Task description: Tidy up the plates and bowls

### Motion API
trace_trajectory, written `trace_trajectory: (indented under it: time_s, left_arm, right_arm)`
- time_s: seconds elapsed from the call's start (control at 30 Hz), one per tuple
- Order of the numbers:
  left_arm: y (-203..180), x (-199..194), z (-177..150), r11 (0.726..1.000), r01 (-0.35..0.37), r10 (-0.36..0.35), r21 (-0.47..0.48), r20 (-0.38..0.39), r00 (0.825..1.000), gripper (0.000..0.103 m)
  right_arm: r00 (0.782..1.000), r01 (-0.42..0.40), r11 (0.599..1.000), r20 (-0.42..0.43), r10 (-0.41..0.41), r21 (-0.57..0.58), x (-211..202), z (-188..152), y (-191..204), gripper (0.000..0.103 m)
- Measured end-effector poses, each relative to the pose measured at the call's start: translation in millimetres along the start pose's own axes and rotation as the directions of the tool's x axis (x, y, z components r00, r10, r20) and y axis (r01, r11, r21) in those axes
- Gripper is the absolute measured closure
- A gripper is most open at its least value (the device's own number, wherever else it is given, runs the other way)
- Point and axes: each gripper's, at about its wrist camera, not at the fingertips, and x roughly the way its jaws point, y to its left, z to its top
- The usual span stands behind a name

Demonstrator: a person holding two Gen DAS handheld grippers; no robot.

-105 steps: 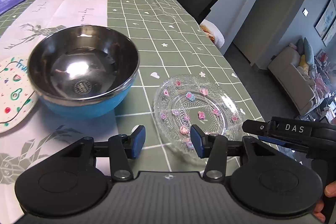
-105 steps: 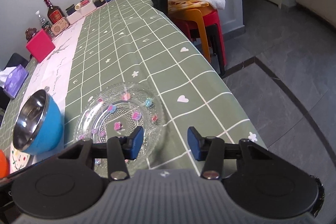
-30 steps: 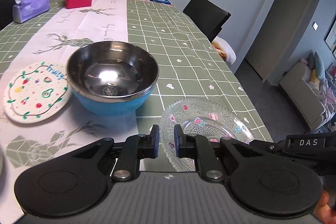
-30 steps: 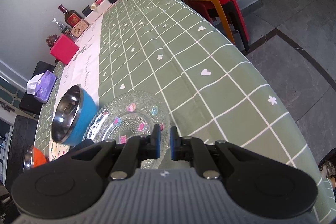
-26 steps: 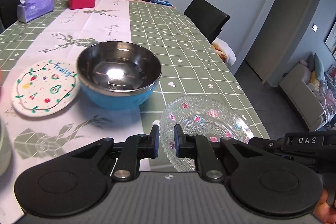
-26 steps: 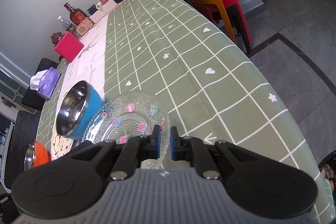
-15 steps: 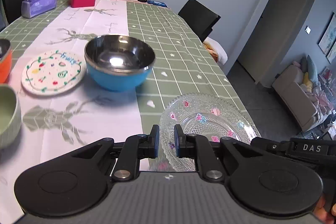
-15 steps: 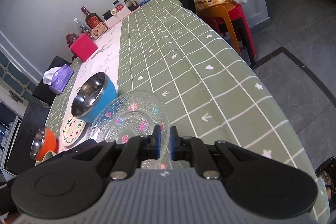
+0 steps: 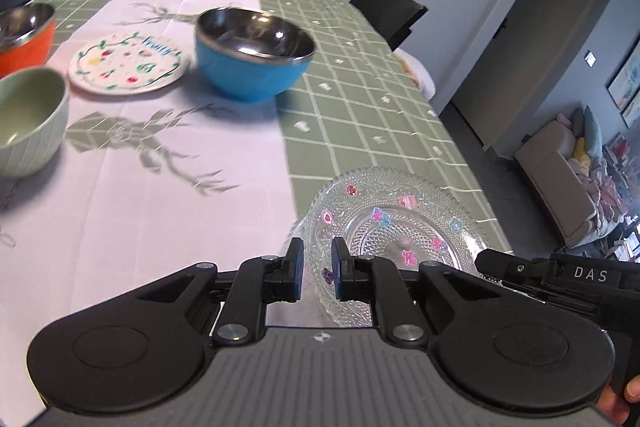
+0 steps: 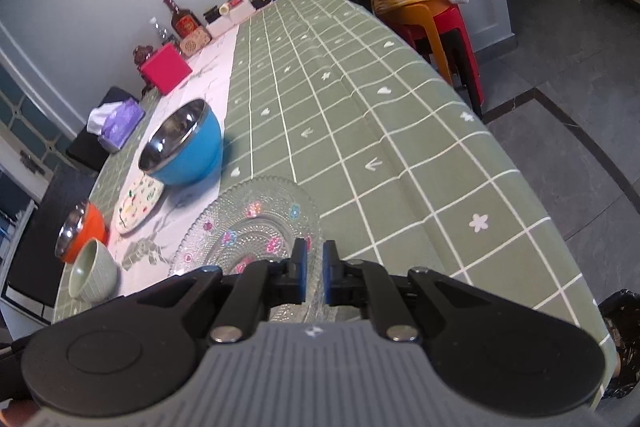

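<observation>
Left gripper clamped on glass plate rim

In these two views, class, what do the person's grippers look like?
Both the left gripper and the right gripper are matt black, with blue pads, two round discs, silver screws and a ribbed grey body. The right gripper, seen from the left view, bears white letters "DAS".

White capitals reading "DAS" are showing on the black arm of the right tongs, which is reaching in from the right edge of the left wrist view. Blue handwritten lettering, apparently "fruity", is curving along the far rim of the white fruit-patterned plate on the bench, though blur is softening it. The red label on the brown bottle against the wall is staying too small to read.
</observation>
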Motion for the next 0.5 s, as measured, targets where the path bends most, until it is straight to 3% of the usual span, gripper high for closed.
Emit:
trace_trajectory:
  time_s: [0.13, 0.5]
  left_arm:
    - [8, 2, -4, 1.0, 0.005, -0.006, -0.024, -0.019, 1.0, 0.088]
    - [-1, 3, -10, 0.998, -0.036, 0.036, 0.046, 0.003, 0.999, 0.088]
  right_arm:
    - [1.0, 0.011, 1.0, -0.029, -0.012, -0.025, 6, -3, 4, 0.097]
    - [0.996, 0.069, 0.994, -0.054, -0.074, -0.081, 15, -9, 10, 0.096]
